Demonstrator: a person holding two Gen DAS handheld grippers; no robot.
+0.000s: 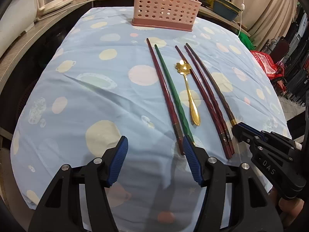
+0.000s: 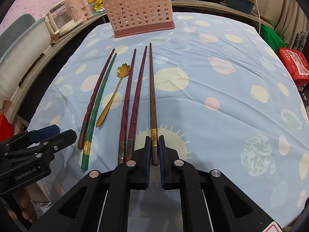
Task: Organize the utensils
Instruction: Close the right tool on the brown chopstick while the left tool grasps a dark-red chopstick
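right gripper (image 2: 154, 148) is clamping the thick end of the brown chopstick (image 2: 152, 96), lying on the tablecloth (image 2: 222, 106) right of the others | left gripper (image 1: 154, 154) is hanging released | chopstick is looking light, stiff, slick; pink holder (image 2: 139, 9) is waiting beyond

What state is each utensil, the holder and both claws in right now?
Left claw: open, holding nothing.
Right claw: shut on the brown chopstick.
Brown chopstick: gripped at its thick end.
Green chopstick: flat on the cloth.
Gold spoon: flat on the cloth.
Pink holder: upright.
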